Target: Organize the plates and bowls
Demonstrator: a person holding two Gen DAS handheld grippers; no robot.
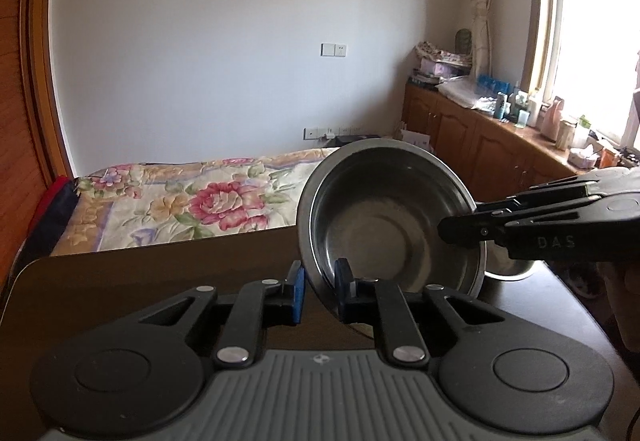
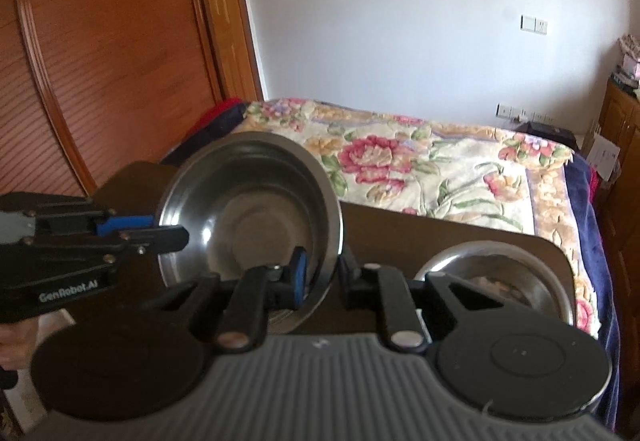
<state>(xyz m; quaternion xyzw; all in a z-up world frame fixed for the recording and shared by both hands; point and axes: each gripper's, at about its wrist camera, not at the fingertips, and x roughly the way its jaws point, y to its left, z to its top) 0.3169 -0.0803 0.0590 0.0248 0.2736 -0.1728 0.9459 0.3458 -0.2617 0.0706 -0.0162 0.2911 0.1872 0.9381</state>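
Note:
A steel bowl (image 1: 388,217) is held tilted above the dark table (image 1: 160,273), its inside facing the cameras. My left gripper (image 1: 320,281) straddles its near rim, one finger on each side. My right gripper (image 1: 460,229) comes in from the right and grips the bowl's right rim. In the right wrist view the same bowl (image 2: 256,217) sits between the right gripper's fingers (image 2: 322,273), and the left gripper (image 2: 168,231) holds its left rim. A second steel bowl (image 2: 496,273) rests on the table to the right; its edge also shows in the left wrist view (image 1: 510,269).
A bed with a floral cover (image 1: 192,201) lies just beyond the table's far edge. A wooden wardrobe (image 2: 100,61) stands on the left. Low wooden cabinets with clutter (image 1: 500,137) run under the window at the right.

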